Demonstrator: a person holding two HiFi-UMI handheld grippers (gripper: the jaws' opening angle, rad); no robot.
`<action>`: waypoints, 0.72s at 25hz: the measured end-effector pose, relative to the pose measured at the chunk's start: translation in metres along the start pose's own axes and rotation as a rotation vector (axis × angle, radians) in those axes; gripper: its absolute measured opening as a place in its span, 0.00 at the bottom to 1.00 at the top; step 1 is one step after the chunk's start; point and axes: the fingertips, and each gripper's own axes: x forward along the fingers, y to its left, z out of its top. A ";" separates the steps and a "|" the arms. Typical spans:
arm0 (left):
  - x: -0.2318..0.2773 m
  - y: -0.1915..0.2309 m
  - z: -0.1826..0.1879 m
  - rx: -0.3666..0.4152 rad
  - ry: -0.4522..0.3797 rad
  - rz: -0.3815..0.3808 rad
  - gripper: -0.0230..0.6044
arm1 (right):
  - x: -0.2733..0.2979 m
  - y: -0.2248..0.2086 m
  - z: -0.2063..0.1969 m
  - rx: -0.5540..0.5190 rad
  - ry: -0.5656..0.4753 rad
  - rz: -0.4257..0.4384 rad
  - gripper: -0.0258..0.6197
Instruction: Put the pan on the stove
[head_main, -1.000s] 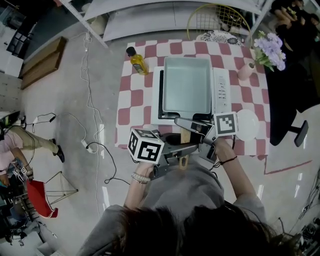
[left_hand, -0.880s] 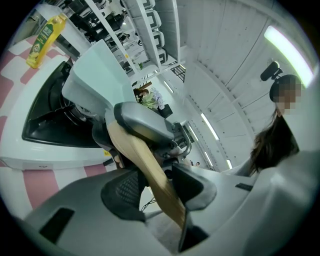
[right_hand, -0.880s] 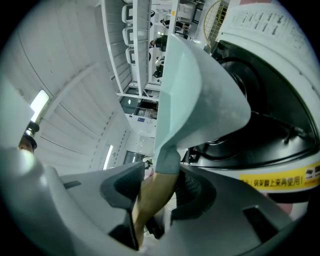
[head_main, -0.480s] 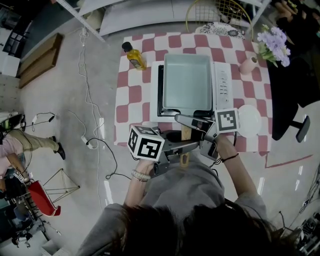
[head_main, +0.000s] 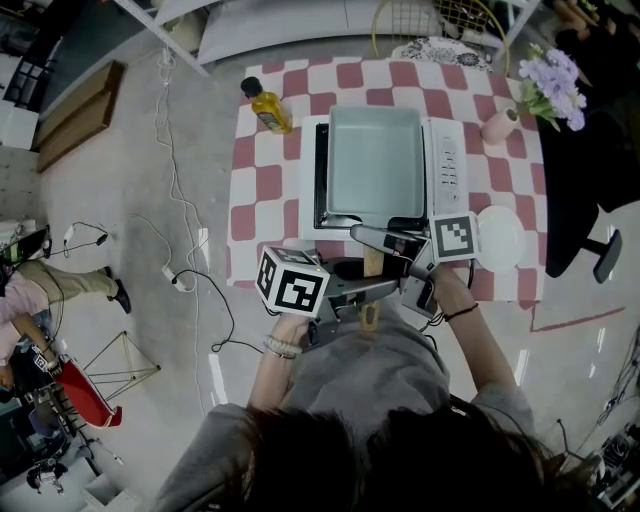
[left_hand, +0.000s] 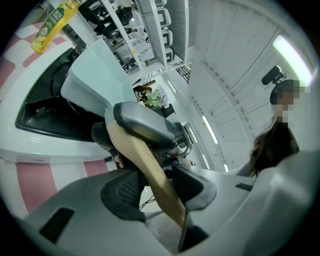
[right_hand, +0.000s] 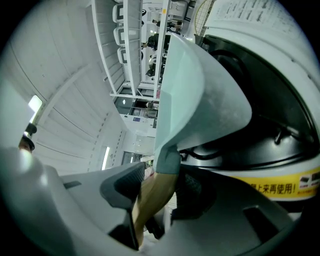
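mint rectangular pan (head_main: 375, 160), wooden handle (head_main: 371, 264); left claw (left_hand: 157, 182), right claw (right_hand: 157, 187) both grasp handle.

head view looks down; gripper views closely share the pan (head_main: 375, 165)

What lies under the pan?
The stove lies under the pan. Its black top shows along the pan's left edge, and its controls show at the right. The pan covers the rest of the top.
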 end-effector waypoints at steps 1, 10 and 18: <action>0.000 0.000 0.000 -0.004 0.000 -0.001 0.31 | 0.000 -0.001 0.000 0.004 0.001 -0.002 0.32; 0.002 0.002 0.000 -0.016 -0.006 -0.005 0.31 | 0.000 -0.003 0.000 0.006 0.011 -0.002 0.32; 0.002 0.004 -0.002 -0.022 -0.005 -0.006 0.31 | 0.000 -0.005 -0.001 0.010 0.008 -0.003 0.32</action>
